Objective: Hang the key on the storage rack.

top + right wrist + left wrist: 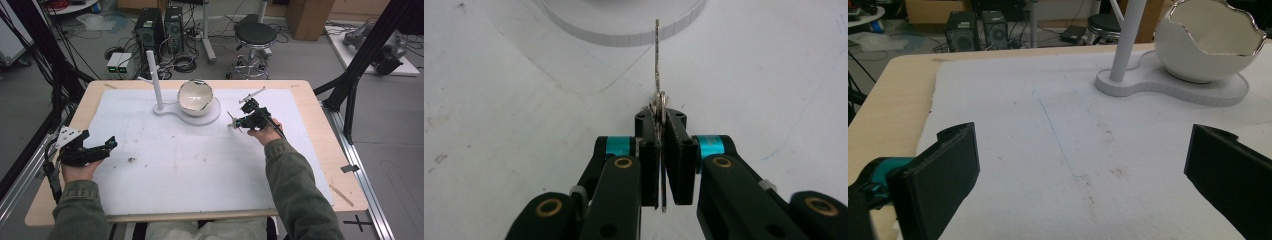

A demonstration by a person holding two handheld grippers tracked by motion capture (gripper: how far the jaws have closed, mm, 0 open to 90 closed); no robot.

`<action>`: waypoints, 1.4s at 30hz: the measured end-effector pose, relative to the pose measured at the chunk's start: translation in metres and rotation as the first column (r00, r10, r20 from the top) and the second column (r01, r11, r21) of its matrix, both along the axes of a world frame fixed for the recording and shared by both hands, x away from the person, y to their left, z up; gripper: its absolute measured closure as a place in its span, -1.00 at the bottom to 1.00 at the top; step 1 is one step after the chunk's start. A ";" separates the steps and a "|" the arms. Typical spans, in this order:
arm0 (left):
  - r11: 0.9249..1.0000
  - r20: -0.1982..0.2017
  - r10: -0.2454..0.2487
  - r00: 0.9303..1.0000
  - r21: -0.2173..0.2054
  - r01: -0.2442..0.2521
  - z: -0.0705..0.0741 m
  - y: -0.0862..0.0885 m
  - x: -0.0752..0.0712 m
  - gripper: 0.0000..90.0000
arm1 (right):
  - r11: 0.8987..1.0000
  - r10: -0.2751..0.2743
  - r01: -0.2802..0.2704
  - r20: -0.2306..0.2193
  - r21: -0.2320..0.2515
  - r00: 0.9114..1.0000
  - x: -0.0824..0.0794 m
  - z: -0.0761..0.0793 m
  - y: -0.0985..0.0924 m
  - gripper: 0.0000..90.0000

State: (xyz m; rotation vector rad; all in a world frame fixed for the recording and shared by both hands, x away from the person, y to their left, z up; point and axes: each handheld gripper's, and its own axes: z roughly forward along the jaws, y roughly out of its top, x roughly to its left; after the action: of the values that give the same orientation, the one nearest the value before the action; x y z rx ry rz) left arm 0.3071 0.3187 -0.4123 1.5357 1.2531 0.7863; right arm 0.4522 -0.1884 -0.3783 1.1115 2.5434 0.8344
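Note:
My right gripper (241, 121) (662, 119) is shut on a thin metal key (657, 60) with a small ring, seen edge-on and sticking out past the jaws toward the white stand base (624, 30). In the high view the key (232, 120) hangs just right of that base (212, 116), slightly above the mat. A white egg-shaped bowl (196, 97) (1208, 50) with a silver jagged rim sits on the base beside an upright white pole (155, 80) (1128, 35). My left gripper (111, 145) (1080, 160) rests at the table's left, open, with nothing between its pads (948, 170).
A white foam mat (200, 160) covers most of the wooden table (320, 130). A small dark speck (131, 160) lies on the mat near the left gripper. Black frame struts (350, 85) stand at both table sides; a stool (255, 37) and computer cases (150, 27) are behind.

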 end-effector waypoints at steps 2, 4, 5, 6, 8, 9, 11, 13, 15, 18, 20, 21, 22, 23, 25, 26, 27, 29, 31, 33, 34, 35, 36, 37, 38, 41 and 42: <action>1.000 0.000 0.000 1.000 0.000 0.000 0.000 0.000 0.000 -0.96 | 1.000 0.006 -0.006 0.006 0.017 1.000 -0.001 0.003 -0.001 0.89; 1.000 -0.001 0.001 1.000 0.000 -0.001 0.000 0.000 0.000 -0.96 | 1.000 0.004 -0.005 0.016 0.025 1.000 -0.003 0.007 -0.002 0.89; 1.000 -0.001 0.001 1.000 0.001 -0.001 0.000 0.000 0.000 -0.96 | 0.999 0.005 -0.005 0.022 0.035 1.000 -0.004 0.010 -0.002 0.89; 1.000 -0.001 0.000 1.000 0.000 0.000 0.000 0.000 0.000 -0.96 | 0.999 -0.002 0.001 0.019 0.047 1.000 -0.006 0.012 -0.002 0.89; 1.000 0.001 0.000 1.000 -0.001 0.000 0.000 0.000 0.000 -0.96 | 0.998 0.010 -0.012 0.034 0.058 0.999 -0.008 0.018 -0.001 0.89; 1.000 0.002 0.000 1.000 -0.003 0.000 0.000 0.000 0.000 -0.96 | 0.998 0.009 -0.011 0.033 0.065 0.999 -0.010 0.021 0.000 0.89; 1.000 0.002 0.000 1.000 -0.002 0.000 0.000 0.000 0.000 -0.96 | 0.997 0.013 -0.017 0.042 0.074 0.999 -0.012 0.027 0.002 0.89; 1.000 0.003 0.001 1.000 -0.005 -0.001 0.000 0.000 0.000 -0.96 | 0.996 0.021 -0.025 0.053 0.089 0.998 -0.013 0.033 0.004 0.89; 1.000 0.004 0.001 1.000 -0.008 -0.001 0.000 0.000 0.000 -0.96 | 0.993 0.026 -0.033 0.063 0.111 0.998 -0.014 0.038 0.006 0.89; 1.000 0.005 0.001 1.000 -0.008 -0.001 0.000 0.000 0.000 -0.96 | 0.990 0.045 -0.054 0.072 0.129 0.996 -0.017 0.045 0.011 0.89; 1.000 0.005 0.001 1.000 -0.009 -0.001 0.000 0.000 0.000 -0.96 | 0.989 0.054 -0.064 0.077 0.134 0.996 -0.019 0.049 0.016 0.89; 1.000 0.005 0.001 1.000 -0.009 -0.001 0.000 0.000 0.001 -0.96 | 0.988 0.060 -0.071 0.083 0.136 0.995 -0.019 0.051 0.018 0.89; 1.000 0.005 0.002 1.000 -0.009 -0.002 0.000 0.000 0.001 -0.96 | 0.987 0.066 -0.077 0.083 0.142 0.994 -0.020 0.053 0.020 0.89; 1.000 0.005 0.002 1.000 -0.010 -0.002 0.000 0.000 0.001 -0.96 | 0.987 0.068 -0.079 0.080 0.142 0.994 -0.021 0.055 0.023 0.89; 1.000 0.006 0.002 1.000 -0.008 -0.002 0.000 0.001 0.001 -0.96 | 0.985 0.083 -0.095 0.088 0.143 0.993 -0.022 0.058 0.028 0.89; 1.000 0.006 0.002 1.000 -0.011 -0.002 0.000 0.001 0.001 -0.96 | 0.984 0.090 -0.102 0.089 0.147 0.992 -0.023 0.059 0.031 0.89; 1.000 0.006 0.001 1.000 -0.011 -0.001 0.000 0.001 0.001 -0.96 | 0.983 0.088 -0.100 0.083 0.152 0.993 -0.024 0.060 0.033 0.89; 1.000 0.006 0.000 1.000 -0.012 0.000 0.000 0.001 0.001 -0.96 | 0.981 0.100 -0.113 0.089 0.156 0.991 -0.024 0.063 0.037 0.89; 1.000 0.006 0.000 1.000 -0.013 0.001 0.000 0.001 0.001 -0.96 | 0.980 0.103 -0.117 0.090 0.163 0.991 -0.025 0.065 0.041 0.89; 1.000 0.006 -0.001 1.000 -0.013 0.001 0.000 0.001 0.001 -0.96 | 0.978 0.108 -0.122 0.092 0.167 0.990 -0.025 0.068 0.043 0.89; 1.000 0.006 -0.001 1.000 -0.013 0.001 0.000 0.001 0.001 -0.96 | 0.977 0.106 -0.121 0.090 0.177 0.990 -0.025 0.070 0.045 0.89; 1.000 0.006 -0.001 1.000 -0.013 0.001 0.000 0.001 0.001 -0.96 | 0.976 0.103 -0.118 0.091 0.184 0.991 -0.024 0.072 0.046 0.89; 1.000 0.005 -0.001 1.000 -0.013 0.001 0.000 0.001 0.001 -0.96 | 0.973 0.106 -0.122 0.092 0.195 0.990 -0.024 0.074 0.047 0.89; 1.000 0.006 -0.001 1.000 -0.014 0.001 0.000 0.001 0.001 -0.96 | 0.972 0.108 -0.126 0.098 0.200 0.989 -0.023 0.076 0.048 0.89; 1.000 0.006 -0.001 1.000 -0.014 0.001 0.000 0.001 0.001 -0.96 | 0.970 0.104 -0.121 0.092 0.210 0.990 -0.024 0.078 0.050 0.89; 1.000 0.007 -0.001 1.000 -0.015 0.001 0.000 0.001 0.001 -0.96 | 0.969 0.110 -0.129 0.101 0.209 0.989 -0.024 0.082 0.053 0.89; 1.000 0.009 0.000 1.000 -0.017 0.001 0.000 0.001 0.001 -0.96 | 0.969 0.107 -0.126 0.101 0.210 0.989 -0.023 0.082 0.054 0.89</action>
State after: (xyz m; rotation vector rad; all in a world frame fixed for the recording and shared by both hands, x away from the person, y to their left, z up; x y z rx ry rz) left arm 0.3084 0.3196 -0.4125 1.5170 1.2501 0.7790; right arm 0.4287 -0.1344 -0.2964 0.9652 2.5097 1.1877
